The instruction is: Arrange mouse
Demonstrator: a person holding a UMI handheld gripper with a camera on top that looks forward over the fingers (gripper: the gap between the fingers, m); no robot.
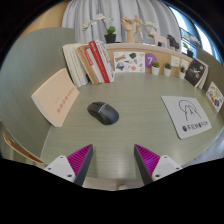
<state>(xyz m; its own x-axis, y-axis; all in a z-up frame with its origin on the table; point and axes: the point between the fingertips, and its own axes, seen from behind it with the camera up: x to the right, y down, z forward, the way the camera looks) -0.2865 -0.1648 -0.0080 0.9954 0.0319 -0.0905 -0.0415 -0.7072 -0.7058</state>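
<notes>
A dark grey computer mouse [102, 113] lies on the pale green table [130, 135], well ahead of the fingers and a little left of the gap between them. A white mouse pad with a dark drawing and lettering [187, 114] lies to its right. My gripper [114, 162] is open and empty, its two magenta pads [76, 160] spread wide apart above the table's near part. Nothing stands between the fingers.
A tan notebook [55, 100] lies at the left of the mouse. Books [90, 62] lean at the back left. A shelf ledge [150, 45] with a small plant, wooden figures and cards runs along the back. Framed cards [196, 72] stand at the back right.
</notes>
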